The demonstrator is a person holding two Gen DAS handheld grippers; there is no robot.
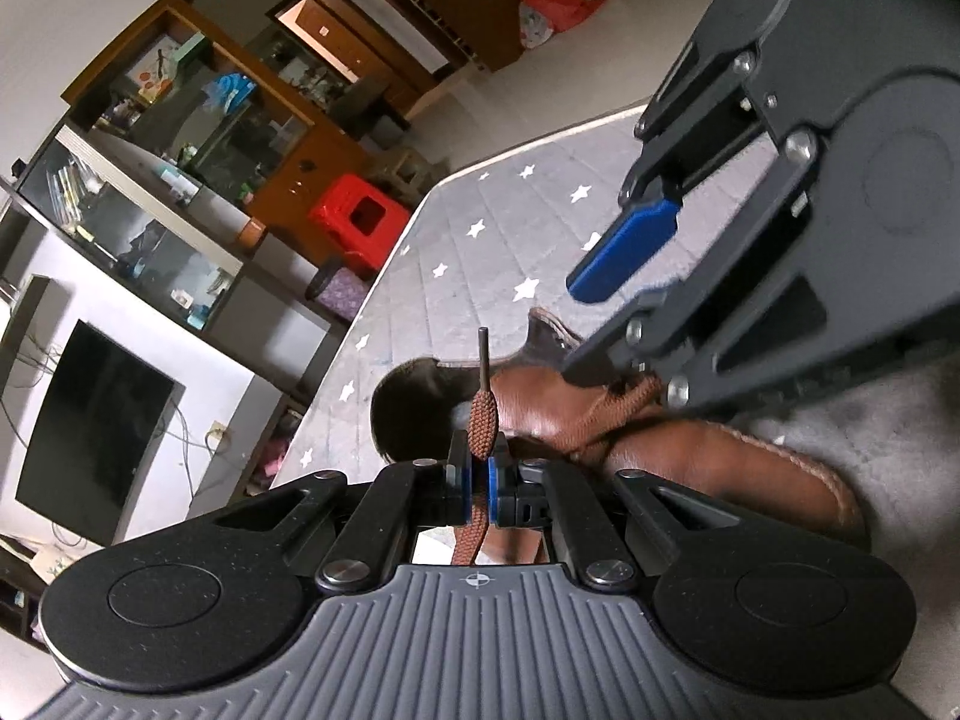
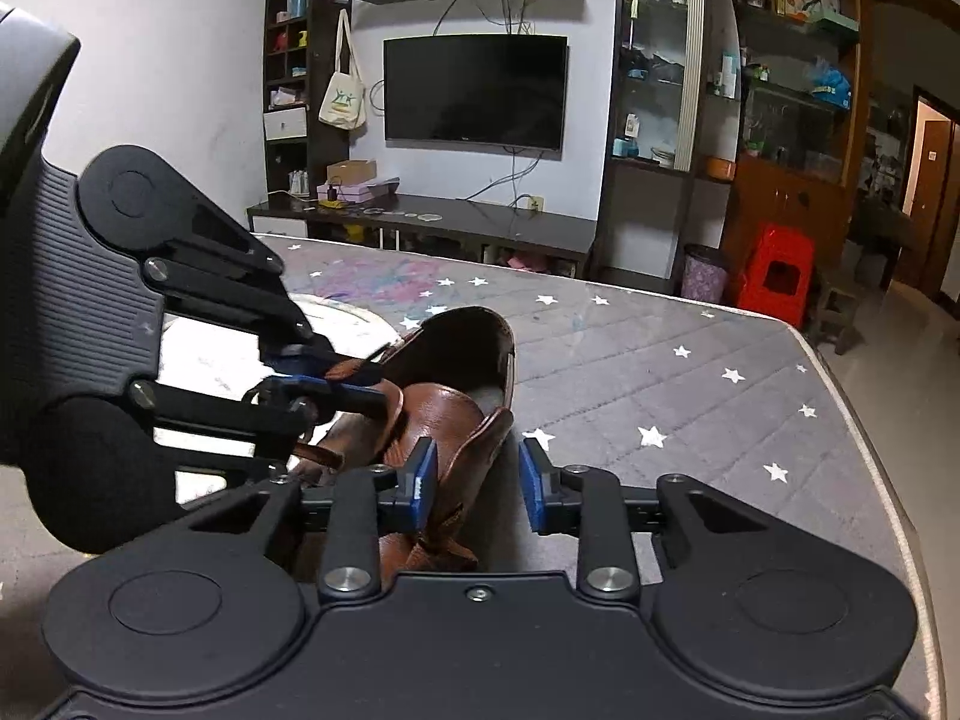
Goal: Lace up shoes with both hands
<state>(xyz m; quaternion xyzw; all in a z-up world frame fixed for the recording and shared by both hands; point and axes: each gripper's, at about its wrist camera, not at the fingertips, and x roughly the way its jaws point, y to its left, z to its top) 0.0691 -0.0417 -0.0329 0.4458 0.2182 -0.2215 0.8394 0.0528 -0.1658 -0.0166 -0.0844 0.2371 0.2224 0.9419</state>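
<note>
Left tongs [image 1: 478,474] clamped tight on a flat, woven brown lace [image 1: 482,417], its stiff dark tip [image 1: 483,354] poking straight up beyond the blue pads. Brown leather shoe [image 1: 690,450] just ahead of both tongs, smooth and glossy, stitched along the edge, resting on a quilted grey mat [image 2: 690,372] printed with white stars. Right tongs [image 2: 477,480] partly open, pads astride the shoe's curved leather flap [image 2: 474,450]; contact with either pad hard to judge. Toe of the shoe cut off behind the tongs' black bodies; eyelets hidden.
</note>
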